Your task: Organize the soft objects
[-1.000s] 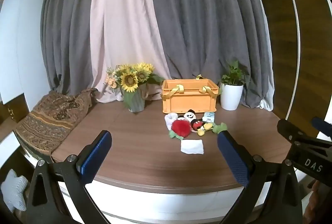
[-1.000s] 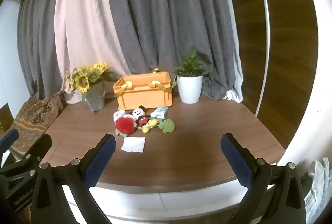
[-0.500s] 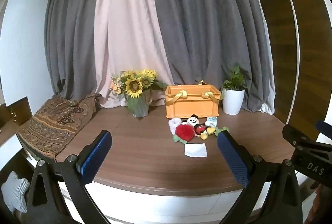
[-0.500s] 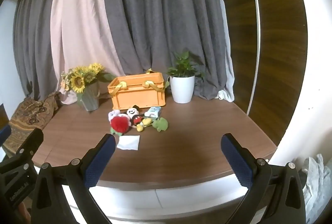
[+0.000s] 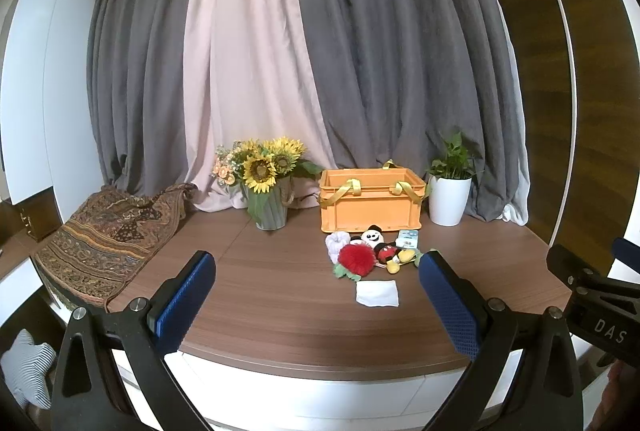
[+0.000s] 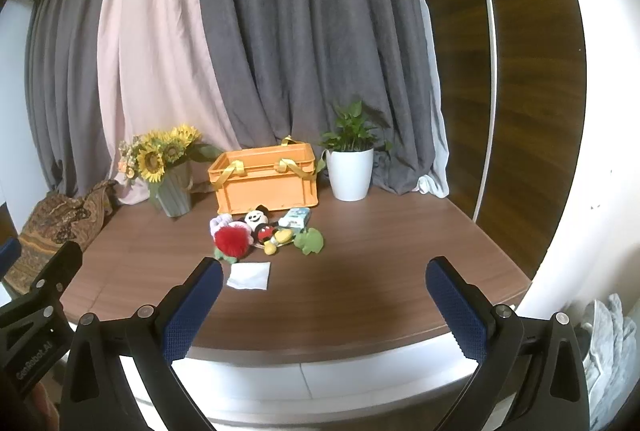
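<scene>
An orange crate (image 5: 370, 203) (image 6: 267, 185) with yellow strap handles stands at the back of a wooden table (image 5: 280, 295). In front of it lies a cluster of soft toys: a red fluffy plush (image 5: 356, 260) (image 6: 231, 240), a mouse doll (image 5: 386, 251) (image 6: 262, 227), a white plush (image 5: 336, 242), a green plush (image 6: 309, 241) and a small blue packet (image 5: 408, 238) (image 6: 295, 218). A folded white cloth (image 5: 378, 293) (image 6: 249, 275) lies nearest me. My left gripper (image 5: 316, 295) and right gripper (image 6: 324, 305) both hang open and hold nothing, short of the table's front edge.
A vase of sunflowers (image 5: 266, 187) (image 6: 168, 171) stands left of the crate, a potted plant in a white pot (image 5: 448, 191) (image 6: 350, 167) to its right. A patterned throw (image 5: 108, 231) drapes the table's left end. Curtains hang behind. Crumpled fabric (image 6: 608, 343) lies low at right.
Both cameras have tilted upward a little, so the table and toys sit lower in each view. Both grippers stay open; nothing on the table has moved.
</scene>
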The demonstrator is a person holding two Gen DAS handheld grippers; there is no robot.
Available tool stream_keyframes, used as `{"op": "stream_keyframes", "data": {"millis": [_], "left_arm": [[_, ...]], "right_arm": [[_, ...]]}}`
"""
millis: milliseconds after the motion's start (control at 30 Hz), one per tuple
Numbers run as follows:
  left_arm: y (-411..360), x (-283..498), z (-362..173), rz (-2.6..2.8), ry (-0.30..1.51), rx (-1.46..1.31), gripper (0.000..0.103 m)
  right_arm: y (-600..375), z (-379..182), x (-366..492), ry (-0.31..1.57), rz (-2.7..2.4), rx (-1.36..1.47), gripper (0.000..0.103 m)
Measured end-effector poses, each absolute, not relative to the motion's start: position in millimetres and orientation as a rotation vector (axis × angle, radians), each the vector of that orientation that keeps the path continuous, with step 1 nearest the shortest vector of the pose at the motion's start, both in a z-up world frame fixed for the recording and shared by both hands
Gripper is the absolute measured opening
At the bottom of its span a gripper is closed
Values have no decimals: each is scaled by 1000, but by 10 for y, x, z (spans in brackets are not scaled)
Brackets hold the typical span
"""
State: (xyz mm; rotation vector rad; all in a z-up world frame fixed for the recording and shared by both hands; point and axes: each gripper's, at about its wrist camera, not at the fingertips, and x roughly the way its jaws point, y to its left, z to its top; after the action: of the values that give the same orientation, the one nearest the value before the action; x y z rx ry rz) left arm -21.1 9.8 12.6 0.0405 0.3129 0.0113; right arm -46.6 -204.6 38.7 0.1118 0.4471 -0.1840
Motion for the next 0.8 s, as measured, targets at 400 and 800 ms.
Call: {"op": "stream_keyframes", "data": {"millis": [400, 800], "left_arm": [[126, -235, 44, 7, 316, 33, 103], [137, -249, 25, 0, 319, 33, 103]], "right_arm": [[-2041, 401, -387, 460, -179, 122, 103], [-2010, 364, -397, 458, -181, 125, 103]]}}
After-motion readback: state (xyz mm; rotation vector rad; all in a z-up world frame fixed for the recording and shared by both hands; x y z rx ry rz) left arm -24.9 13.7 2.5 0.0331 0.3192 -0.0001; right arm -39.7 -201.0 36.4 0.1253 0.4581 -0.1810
